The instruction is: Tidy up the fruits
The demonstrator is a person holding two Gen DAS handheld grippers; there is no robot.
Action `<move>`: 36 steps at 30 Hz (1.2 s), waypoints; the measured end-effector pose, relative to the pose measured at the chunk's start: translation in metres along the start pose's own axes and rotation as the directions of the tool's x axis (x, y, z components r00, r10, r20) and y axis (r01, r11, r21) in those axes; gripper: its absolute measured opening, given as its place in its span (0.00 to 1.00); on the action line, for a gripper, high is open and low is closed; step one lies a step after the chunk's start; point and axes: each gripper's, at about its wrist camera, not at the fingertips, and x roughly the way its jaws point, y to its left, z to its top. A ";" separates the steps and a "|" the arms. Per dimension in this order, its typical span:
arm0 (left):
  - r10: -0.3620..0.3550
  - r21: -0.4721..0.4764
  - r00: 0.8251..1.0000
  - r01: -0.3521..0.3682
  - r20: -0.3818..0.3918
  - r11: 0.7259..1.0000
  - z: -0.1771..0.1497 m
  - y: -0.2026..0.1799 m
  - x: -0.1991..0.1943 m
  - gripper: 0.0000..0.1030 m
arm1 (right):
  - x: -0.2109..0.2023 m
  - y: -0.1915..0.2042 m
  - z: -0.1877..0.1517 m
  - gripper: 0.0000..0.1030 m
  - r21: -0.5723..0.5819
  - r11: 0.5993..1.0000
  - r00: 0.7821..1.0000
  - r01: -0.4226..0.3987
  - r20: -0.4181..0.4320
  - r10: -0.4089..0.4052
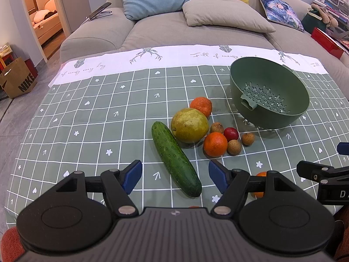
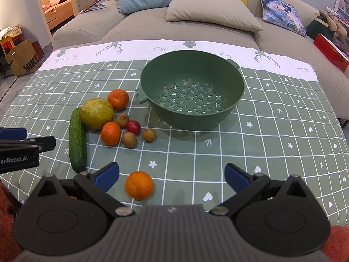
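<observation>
A green colander bowl (image 2: pixel 192 96) stands empty on the checked tablecloth; it also shows in the left wrist view (image 1: pixel 269 93). Left of it lie a cucumber (image 1: pixel 175 161), a pear (image 1: pixel 189 124), two oranges (image 1: pixel 201 106) (image 1: pixel 215 144), a red plum (image 1: pixel 230 133) and three small brown longans (image 1: pixel 234 147). A third orange (image 2: pixel 139 185) lies alone near the front. My left gripper (image 1: pixel 174 178) is open, its fingers either side of the cucumber's near end. My right gripper (image 2: pixel 171 175) is open, just behind the lone orange.
The tablecloth (image 2: pixel 272 131) covers a low table in front of a grey sofa (image 2: pixel 152 24) with several cushions. A paper bag (image 2: pixel 23 60) stands on the floor at the left. A red box (image 2: pixel 329 50) sits at the right.
</observation>
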 end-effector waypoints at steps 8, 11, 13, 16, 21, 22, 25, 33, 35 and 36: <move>-0.010 -0.003 1.000 0.010 -0.011 1.000 0.000 -0.002 0.003 0.80 | 0.002 -0.001 0.000 0.96 0.008 1.000 1.000 -0.001 -0.009 0.001; -0.019 0.001 1.000 0.020 -0.020 1.000 0.000 -0.002 0.006 0.80 | 0.005 -0.001 0.000 0.96 0.014 1.000 1.000 -0.005 -0.018 0.005; -0.031 -0.008 0.999 0.031 -0.034 0.999 0.002 0.000 0.009 0.78 | 0.009 -0.002 0.000 0.96 0.020 1.000 0.999 -0.020 -0.030 0.021; -0.059 -0.028 0.996 0.058 -0.062 0.998 0.004 0.003 0.014 0.73 | 0.014 -0.002 -0.001 0.96 0.032 0.998 0.997 -0.051 -0.050 0.053; -0.061 -0.040 0.994 0.058 -0.088 0.998 0.005 0.007 0.022 0.67 | 0.024 0.001 -0.002 0.89 0.027 0.996 0.992 -0.090 -0.082 0.092; -0.065 -0.043 0.994 0.061 -0.092 0.997 0.005 0.007 0.024 0.65 | 0.026 0.002 -0.003 0.88 0.026 0.995 0.991 -0.098 -0.091 0.100; -0.077 -0.055 0.991 0.071 -0.105 0.996 0.004 0.009 0.030 0.61 | 0.035 0.005 -0.004 0.79 0.019 0.993 0.985 -0.120 -0.119 0.121; -0.093 -0.131 0.981 0.071 -0.170 0.989 0.003 0.018 0.056 0.47 | 0.061 0.010 -0.006 0.68 0.020 0.986 0.966 -0.164 -0.198 0.164; -0.094 -0.146 0.980 0.068 -0.177 0.987 0.004 0.019 0.062 0.48 | 0.066 0.011 -0.006 0.67 0.021 0.985 0.963 -0.169 -0.210 0.170; -0.097 -0.151 0.980 0.071 -0.176 0.986 0.004 0.020 0.065 0.49 | 0.068 0.011 -0.006 0.66 0.021 0.985 0.961 -0.172 -0.215 0.173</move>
